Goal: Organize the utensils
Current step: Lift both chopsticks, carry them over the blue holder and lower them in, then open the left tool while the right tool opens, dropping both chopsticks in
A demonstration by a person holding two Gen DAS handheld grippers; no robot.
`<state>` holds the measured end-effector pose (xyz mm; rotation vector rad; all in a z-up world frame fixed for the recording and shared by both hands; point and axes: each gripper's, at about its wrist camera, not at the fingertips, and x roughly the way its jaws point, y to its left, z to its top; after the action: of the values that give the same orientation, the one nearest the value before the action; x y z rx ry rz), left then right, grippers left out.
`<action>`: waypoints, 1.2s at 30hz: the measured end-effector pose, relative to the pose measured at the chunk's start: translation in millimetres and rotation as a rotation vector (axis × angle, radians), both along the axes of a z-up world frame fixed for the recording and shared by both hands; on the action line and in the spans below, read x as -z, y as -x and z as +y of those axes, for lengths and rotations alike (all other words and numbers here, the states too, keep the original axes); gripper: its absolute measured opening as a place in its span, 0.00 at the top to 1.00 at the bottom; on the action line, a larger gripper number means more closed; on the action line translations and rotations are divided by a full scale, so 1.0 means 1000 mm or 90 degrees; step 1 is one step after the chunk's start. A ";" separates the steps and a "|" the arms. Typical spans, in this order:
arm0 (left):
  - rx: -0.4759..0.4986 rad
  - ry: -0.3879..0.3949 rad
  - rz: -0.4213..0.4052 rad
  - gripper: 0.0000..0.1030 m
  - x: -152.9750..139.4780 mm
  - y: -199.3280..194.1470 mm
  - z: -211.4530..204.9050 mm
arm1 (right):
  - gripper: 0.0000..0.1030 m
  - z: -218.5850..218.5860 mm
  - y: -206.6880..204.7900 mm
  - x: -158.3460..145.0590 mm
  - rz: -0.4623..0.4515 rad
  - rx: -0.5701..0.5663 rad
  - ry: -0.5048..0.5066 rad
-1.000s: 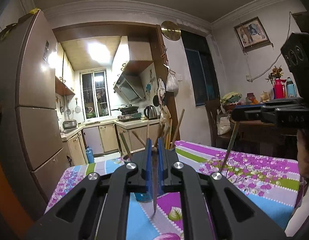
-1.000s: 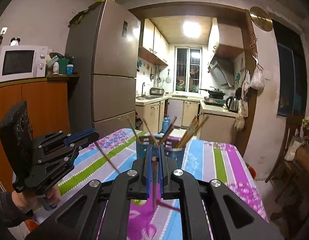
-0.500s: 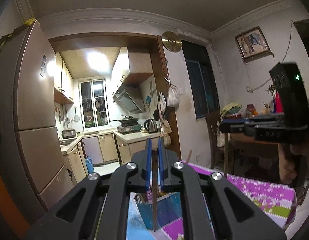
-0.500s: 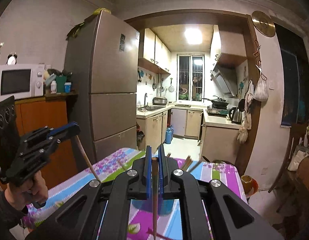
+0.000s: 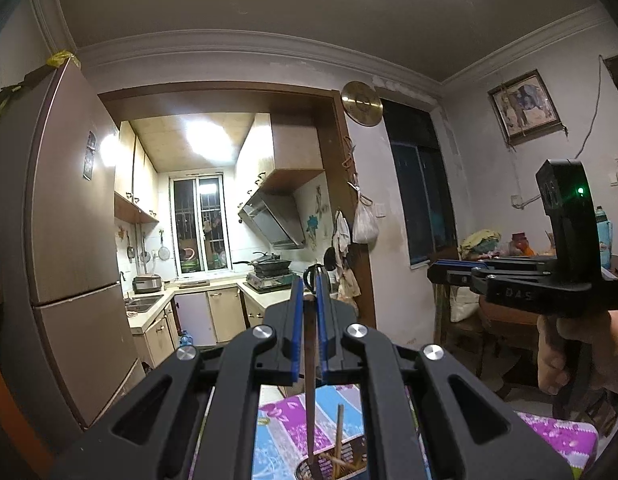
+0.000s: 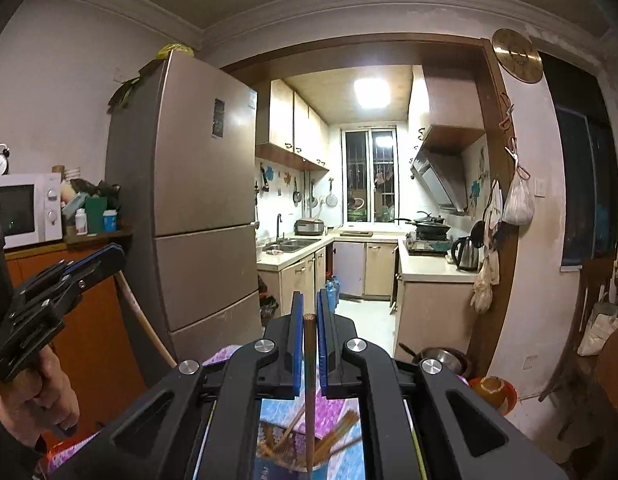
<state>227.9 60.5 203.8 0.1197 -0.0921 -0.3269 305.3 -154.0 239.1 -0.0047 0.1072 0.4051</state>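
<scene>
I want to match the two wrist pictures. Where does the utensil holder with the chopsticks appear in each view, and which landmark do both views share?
Left wrist view: the utensil holder is at the bottom centre, seen between the gripper's arms, on the flowered tablecloth.
Right wrist view: the utensil holder is also at the bottom centre, blurred, with chopsticks sticking out.
Shared landmark: the round brass clock beside the kitchen doorway.

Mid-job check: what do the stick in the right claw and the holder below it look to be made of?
Chopstick in the right claw: the chopstick looks like wood or bamboo, dark brown and matte, with a round cut end; I can't tell which. Holder: dark with a perforated or woven wall, possibly metal mesh or plastic; too little shows to say. The tablecloth has a glossy floral print, likely vinyl.
</scene>
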 end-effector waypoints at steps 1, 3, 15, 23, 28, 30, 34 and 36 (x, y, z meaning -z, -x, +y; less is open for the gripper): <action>-0.003 0.000 0.000 0.95 -0.002 -0.003 -0.001 | 0.93 0.001 -0.004 -0.002 0.000 0.001 0.000; -0.003 0.001 0.005 0.95 -0.005 -0.010 -0.003 | 0.93 0.002 -0.015 -0.008 -0.002 0.002 0.001; 0.000 -0.011 0.053 0.95 0.011 -0.057 -0.012 | 0.93 0.016 -0.061 0.001 0.016 -0.019 -0.016; 0.004 -0.007 0.117 0.95 0.042 -0.092 -0.010 | 0.93 0.022 -0.092 0.039 0.064 -0.027 -0.020; 0.002 -0.005 0.152 0.95 0.058 -0.109 -0.010 | 0.93 0.026 -0.104 0.055 0.088 -0.028 -0.018; 0.001 -0.004 0.164 0.95 0.064 -0.114 -0.009 | 0.93 0.028 -0.108 0.062 0.097 -0.029 -0.018; -0.008 -0.009 0.186 0.95 0.075 -0.124 -0.008 | 0.93 0.031 -0.114 0.071 0.112 -0.031 -0.022; -0.014 -0.007 0.198 0.95 0.079 -0.129 -0.006 | 0.93 0.030 -0.117 0.076 0.121 -0.032 -0.026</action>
<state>357.4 54.6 125.1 0.0789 0.2185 -0.3210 422.3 -124.1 163.1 0.0712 0.2865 0.4569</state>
